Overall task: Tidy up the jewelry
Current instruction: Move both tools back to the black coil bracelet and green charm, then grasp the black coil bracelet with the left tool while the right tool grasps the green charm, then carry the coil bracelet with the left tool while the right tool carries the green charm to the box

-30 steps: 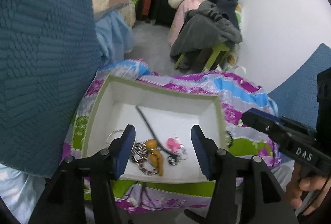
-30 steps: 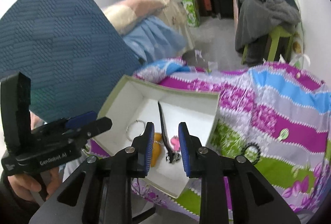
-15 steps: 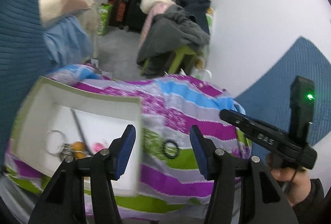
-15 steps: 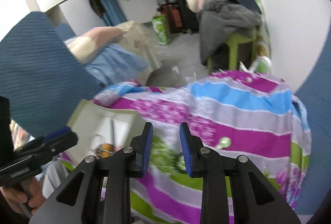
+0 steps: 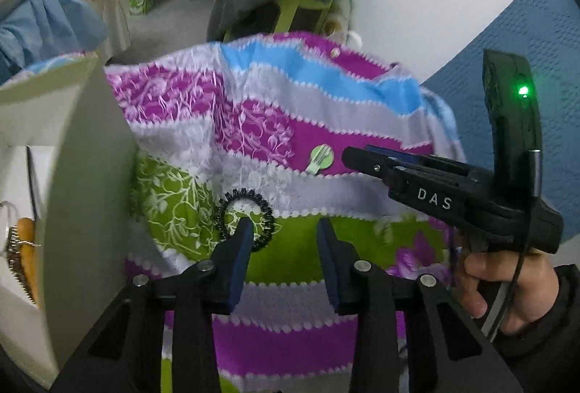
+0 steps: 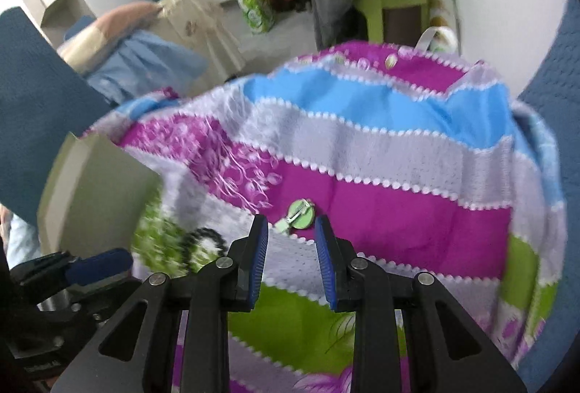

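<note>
The left gripper (image 5: 282, 230) points down at a striped floral cloth (image 5: 326, 110) of purple, blue, grey and green. Its jaws have just been closing and now stand partly apart with nothing between them. A black spiral hair tie (image 5: 244, 217) lies on the cloth's green band just beside the left finger's tip, which overlaps the ring's near edge in this view; whether they touch cannot be told. A round green brooch (image 5: 320, 158) with a metal pin lies further off, near the nose of the right gripper (image 6: 290, 228). From the right wrist, that brooch sits just beyond and between the right gripper's fingertips, which stand narrowly apart and hold nothing. The white jewelry box (image 5: 83, 175) stands at the left on the cloth, with beaded pieces (image 5: 20, 248) inside.
</note>
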The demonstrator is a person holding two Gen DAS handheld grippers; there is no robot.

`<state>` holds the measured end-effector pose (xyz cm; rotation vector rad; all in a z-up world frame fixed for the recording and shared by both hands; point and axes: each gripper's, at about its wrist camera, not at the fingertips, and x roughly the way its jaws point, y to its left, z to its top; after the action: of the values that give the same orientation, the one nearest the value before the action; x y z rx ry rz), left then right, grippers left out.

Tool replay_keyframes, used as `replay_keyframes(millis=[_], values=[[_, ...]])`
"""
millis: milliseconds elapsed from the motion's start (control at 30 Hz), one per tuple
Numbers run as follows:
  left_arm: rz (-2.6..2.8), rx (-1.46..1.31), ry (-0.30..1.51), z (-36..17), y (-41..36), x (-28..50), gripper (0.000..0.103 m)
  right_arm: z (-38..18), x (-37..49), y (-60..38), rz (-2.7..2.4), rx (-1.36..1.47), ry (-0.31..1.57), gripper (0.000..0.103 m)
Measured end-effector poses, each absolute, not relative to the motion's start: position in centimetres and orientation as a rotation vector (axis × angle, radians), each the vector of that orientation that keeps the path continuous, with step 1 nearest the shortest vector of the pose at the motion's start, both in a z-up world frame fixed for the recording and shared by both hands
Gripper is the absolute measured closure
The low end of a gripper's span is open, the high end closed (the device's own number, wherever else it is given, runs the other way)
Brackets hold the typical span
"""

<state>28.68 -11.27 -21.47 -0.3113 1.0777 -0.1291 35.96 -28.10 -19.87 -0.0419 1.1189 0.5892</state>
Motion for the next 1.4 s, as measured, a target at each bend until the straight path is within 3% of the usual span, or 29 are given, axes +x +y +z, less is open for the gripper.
replay_keyframes(millis=[367,433,533,567,633,833,1400], values=[[-0.130,-0.246,1.147,-25.9,-11.7,31.1,0.078,-23.8,38.0,-26.3,0.615,-0.129,1.125,0.078],[-0.131,-0.242,1.162,-26.4,-11.9,31.2,0.085,-23.8,38.1,-26.2,0.621,-0.123,1.114,0.079],[-0.123,-0.211,1.161,-26.7,-12.3,31.4,0.088,-23.9,38.2,-25.9,0.623,-0.142,1.107,0.085],[-0.123,-0.206,1.158,-26.7,-12.3,31.4,0.088,-23.9,38.1,-25.8,0.622,-0.148,1.109,0.091],[-0.124,-0.206,1.157,-26.7,-12.3,31.3,0.096,-24.0,38.0,-25.7,0.622,-0.149,1.113,0.091],[-0.139,-0.196,1.157,-26.6,-13.1,31.3,0.097,-23.4,37.8,-26.0,0.603,-0.138,1.112,0.095],[-0.128,-0.272,1.011,-15.3,-8.5,30.7,0.097,-13.5,35.8,-27.3,0.533,-0.048,0.992,0.097]])
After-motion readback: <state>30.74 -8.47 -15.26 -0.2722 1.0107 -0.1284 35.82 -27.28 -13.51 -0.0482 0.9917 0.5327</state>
